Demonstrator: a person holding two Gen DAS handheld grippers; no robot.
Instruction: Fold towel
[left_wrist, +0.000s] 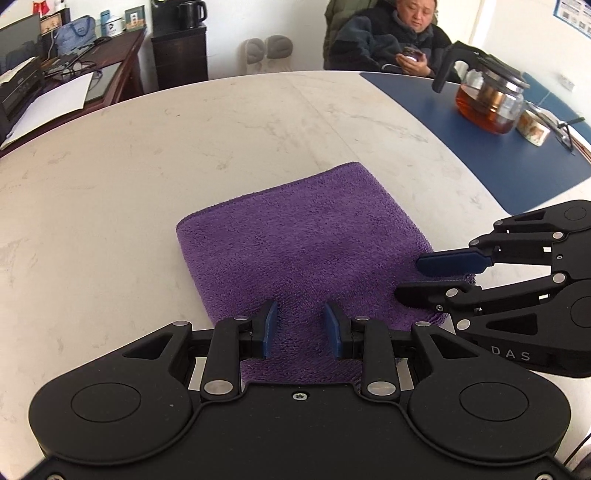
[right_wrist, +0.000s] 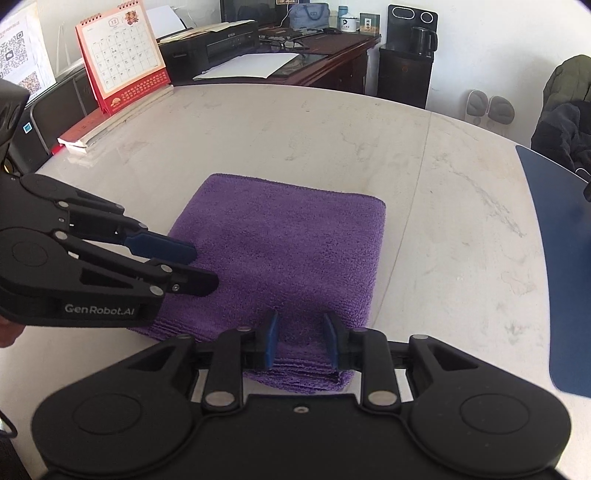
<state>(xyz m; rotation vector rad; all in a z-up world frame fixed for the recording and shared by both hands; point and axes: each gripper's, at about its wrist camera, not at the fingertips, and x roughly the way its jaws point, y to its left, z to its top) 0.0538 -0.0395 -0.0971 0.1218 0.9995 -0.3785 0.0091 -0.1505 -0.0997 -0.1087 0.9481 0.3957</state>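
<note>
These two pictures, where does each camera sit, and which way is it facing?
Left wrist view: sits on the left gripper, looking down along its jaws at the folded purple towel; the right gripper enters from the right.
Right wrist view: sits on the right gripper, facing the same towel; the left gripper enters from the left.
Shared: towel, pale table, both grippers, blue mat.

Folded purple towel (left_wrist: 295, 254) lies flat on the pale table (left_wrist: 147, 166). Left gripper (left_wrist: 301, 328) hovers with jaws parted over its near edge; right gripper (left_wrist: 413, 278) alongside, jaws slightly apart.
</note>
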